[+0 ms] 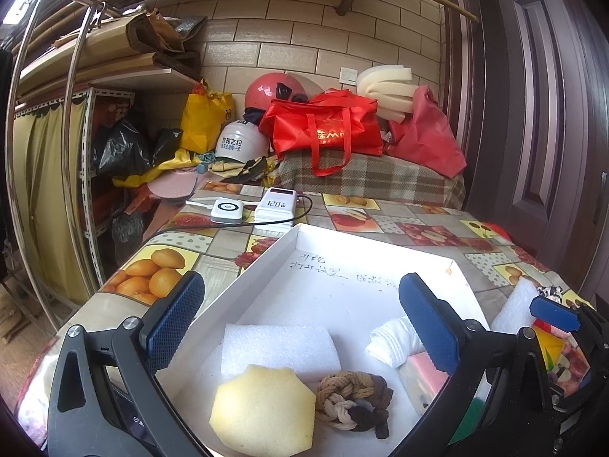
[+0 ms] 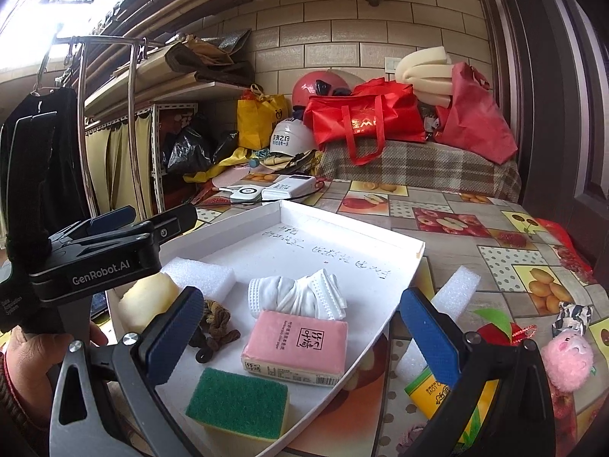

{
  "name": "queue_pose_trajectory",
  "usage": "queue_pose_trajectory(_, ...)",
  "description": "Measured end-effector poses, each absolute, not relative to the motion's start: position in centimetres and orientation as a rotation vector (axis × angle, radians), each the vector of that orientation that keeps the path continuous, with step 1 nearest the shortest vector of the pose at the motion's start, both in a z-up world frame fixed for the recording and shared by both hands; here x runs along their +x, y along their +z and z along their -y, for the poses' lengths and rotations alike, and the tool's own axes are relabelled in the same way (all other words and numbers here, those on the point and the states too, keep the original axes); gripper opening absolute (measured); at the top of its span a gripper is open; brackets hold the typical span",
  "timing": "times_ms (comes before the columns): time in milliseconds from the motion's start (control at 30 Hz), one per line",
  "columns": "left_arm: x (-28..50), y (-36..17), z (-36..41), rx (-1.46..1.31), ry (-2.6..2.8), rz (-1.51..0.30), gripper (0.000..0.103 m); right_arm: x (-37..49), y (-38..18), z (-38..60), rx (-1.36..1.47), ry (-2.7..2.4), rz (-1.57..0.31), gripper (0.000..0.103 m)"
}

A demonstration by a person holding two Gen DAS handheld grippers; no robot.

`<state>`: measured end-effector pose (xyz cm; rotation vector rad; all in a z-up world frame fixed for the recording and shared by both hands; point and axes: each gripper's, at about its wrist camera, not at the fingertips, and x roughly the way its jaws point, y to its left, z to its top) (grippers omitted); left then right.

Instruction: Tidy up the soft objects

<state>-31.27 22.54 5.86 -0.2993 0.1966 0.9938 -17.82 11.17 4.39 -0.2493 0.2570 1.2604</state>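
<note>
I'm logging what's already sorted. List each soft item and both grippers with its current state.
left gripper: open, empty, over the tray
right gripper: open, empty
white tray: on the table, partly filled
yellow sponge: in tray
white foam block: in tray
braided rope knot: in tray
rolled white cloth: in tray
pink tissue pack: in tray
green scouring sponge: in tray
foam strip: outside tray
pink plush toy: outside tray

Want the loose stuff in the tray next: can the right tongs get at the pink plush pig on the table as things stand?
Probably yes. The right tongs are open and empty, and the pink plush pig lies in the open outside the white tray, nothing covering it. A cow-print scrap sits just behind it.
</note>
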Motion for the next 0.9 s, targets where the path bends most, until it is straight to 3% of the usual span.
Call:
queue_pose_trajectory(533, -29.6, 5.9, -20.1, -0.174, 0.964, -0.26, 0.103, -15.5, 4.2, -8.4, -0.212, 1.208, -0.317, 0.103)
queue_pose_trajectory(767, -29.2, 5.9, -19.2, -0.19, 0.886, -0.268, 0.103, -9.9, 5.1, -3.1, -0.102, 1.031, -0.286, 0.103)
queue_pose_trajectory(900, -27.7, 6.0, -17.1, -0.145, 0.788, -0.292, 0.103, -3.6, 4.8, 1.1, -0.013, 0.856, -0.382, 0.103)
